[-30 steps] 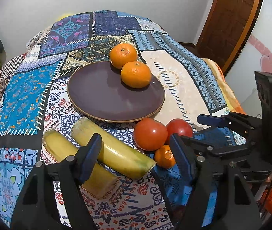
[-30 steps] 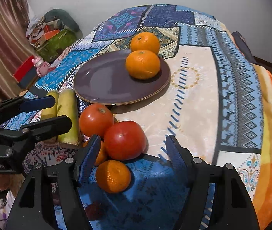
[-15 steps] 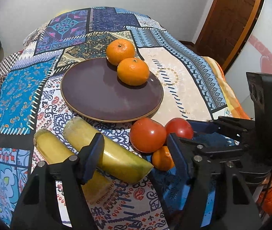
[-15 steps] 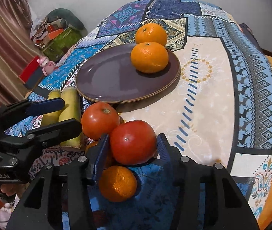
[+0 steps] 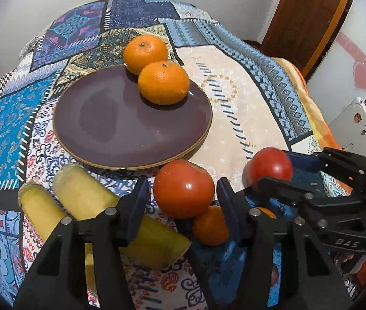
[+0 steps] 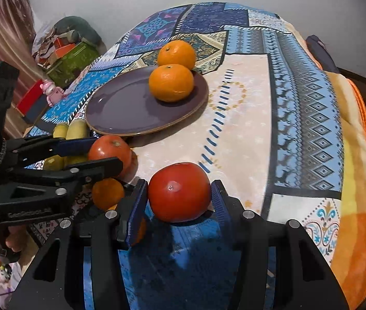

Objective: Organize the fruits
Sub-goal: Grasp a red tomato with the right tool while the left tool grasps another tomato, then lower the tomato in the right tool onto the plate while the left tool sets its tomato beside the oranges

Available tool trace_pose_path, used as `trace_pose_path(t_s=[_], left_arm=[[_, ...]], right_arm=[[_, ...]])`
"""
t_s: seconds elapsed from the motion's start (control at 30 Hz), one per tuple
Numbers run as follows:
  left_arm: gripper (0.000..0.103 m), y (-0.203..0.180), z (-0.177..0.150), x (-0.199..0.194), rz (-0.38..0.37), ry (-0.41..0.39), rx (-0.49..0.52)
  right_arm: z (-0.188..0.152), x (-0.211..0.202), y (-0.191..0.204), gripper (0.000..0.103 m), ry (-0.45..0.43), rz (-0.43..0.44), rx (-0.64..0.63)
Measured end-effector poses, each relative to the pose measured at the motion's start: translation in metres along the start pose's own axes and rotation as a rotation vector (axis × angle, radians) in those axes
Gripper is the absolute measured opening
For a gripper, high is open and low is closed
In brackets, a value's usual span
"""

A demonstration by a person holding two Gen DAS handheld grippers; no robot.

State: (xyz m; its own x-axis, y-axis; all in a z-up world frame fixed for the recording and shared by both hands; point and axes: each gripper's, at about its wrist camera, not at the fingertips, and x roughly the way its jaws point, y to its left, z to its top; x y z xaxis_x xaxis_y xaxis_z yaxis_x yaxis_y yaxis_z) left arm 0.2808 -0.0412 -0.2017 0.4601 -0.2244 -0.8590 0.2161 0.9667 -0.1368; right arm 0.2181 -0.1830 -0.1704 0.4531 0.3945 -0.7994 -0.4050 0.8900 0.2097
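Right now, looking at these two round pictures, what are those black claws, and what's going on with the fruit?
No robot here: a person holds a two-finger clamp in each hand, and each clamp has a wide-angle camera looking along its fingers. One picture is from the left gripper, the other from the right gripper. On the patterned cloth sits a purple plate carrying one orange, with another orange just behind it. Nearer are two bananas and smaller oranges. The right gripper is clamped on a tomato. The left gripper's fingers flank a second tomato; whether they grip it is unclear.
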Motion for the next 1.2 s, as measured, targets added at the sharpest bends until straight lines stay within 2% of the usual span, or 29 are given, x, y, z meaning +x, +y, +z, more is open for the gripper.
trace_pose_path(t_s=[0.13,0.43,0.73,1.0,1.2], left_arm=[[0.05,-0.006,0.001,0.007,0.032,0.015,0.022],[0.049,-0.005,0.0,-0.004,0.014,-0.005,-0.008],[0.049,0.003,0.011,-0.053,0.003,-0.114,-0.032],[0.049,0.03,0.025,-0.09,0.048,-0.205,-0.062],[0.049,0.058,0.034,-0.102,0.081,-0.237,-0.097]], right_arm=[[-0.001,-0.001,-0.003,0.047,-0.006,0.008,0.02],[0.004,-0.008,0.0,0.047,-0.03,0.017,0.023],[0.028,-0.023,0.01,0.047,-0.098,0.015,0.004],[0.058,-0.026,0.032,0.047,-0.165,0.023,-0.035],[0.08,-0.015,0.05,0.047,-0.19,0.037,-0.066]])
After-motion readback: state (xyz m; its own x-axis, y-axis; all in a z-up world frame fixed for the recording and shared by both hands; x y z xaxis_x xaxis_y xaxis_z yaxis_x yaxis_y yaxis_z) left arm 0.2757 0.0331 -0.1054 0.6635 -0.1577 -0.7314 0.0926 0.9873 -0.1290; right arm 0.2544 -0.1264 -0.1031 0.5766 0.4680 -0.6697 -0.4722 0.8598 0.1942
